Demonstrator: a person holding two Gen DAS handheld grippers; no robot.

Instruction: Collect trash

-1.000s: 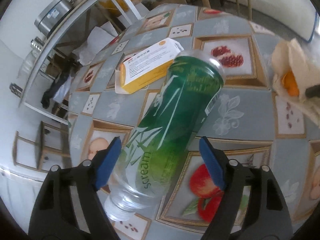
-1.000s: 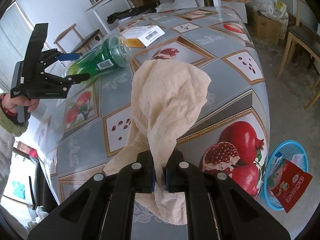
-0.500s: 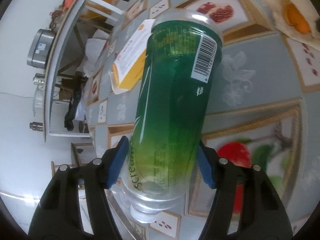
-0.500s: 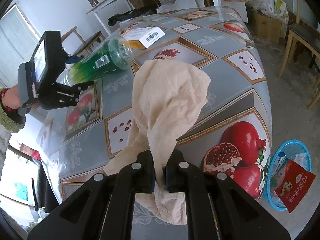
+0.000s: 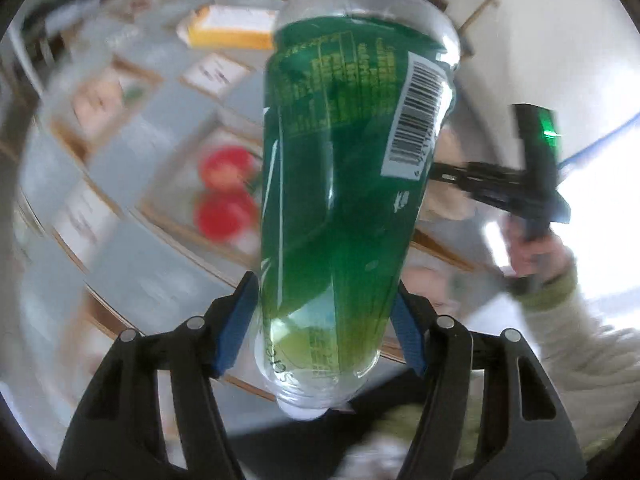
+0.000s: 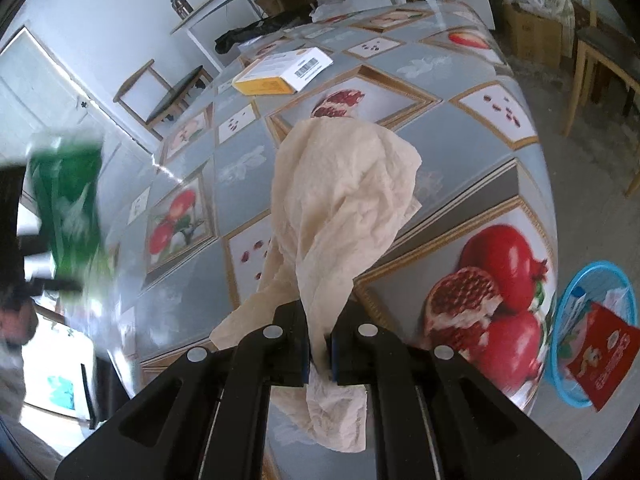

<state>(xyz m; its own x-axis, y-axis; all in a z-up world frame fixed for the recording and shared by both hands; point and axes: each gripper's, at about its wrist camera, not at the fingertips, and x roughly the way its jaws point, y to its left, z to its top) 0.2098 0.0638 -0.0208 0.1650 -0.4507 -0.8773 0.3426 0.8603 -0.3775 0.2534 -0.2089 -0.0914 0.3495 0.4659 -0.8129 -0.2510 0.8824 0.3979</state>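
My left gripper point(image 5: 324, 326) is shut on a clear plastic bottle with a green label point(image 5: 344, 184), its blue pads pressed to both sides near the neck, the cap end toward me. The bottle hangs in the air above the table. In the right wrist view the same bottle point(image 6: 66, 200) shows as a green blur at the far left. My right gripper point(image 6: 318, 354) is shut on a crumpled beige paper napkin point(image 6: 344, 208), which hangs over the table's fruit-print cloth point(image 6: 472, 64). In the left wrist view, the right gripper point(image 5: 532, 184) and its hand appear at the right.
A yellow and white carton point(image 6: 282, 70) lies on the far part of the table. A blue basket point(image 6: 592, 332) with a red packet and other trash stands on the floor at the right. Wooden chairs point(image 6: 600, 56) and cardboard boxes stand beyond the table.
The left gripper closed on the bottle, lifted it off the table, rolled and swung it sideways; its view is now blurred. The right gripper and napkin stayed in place.
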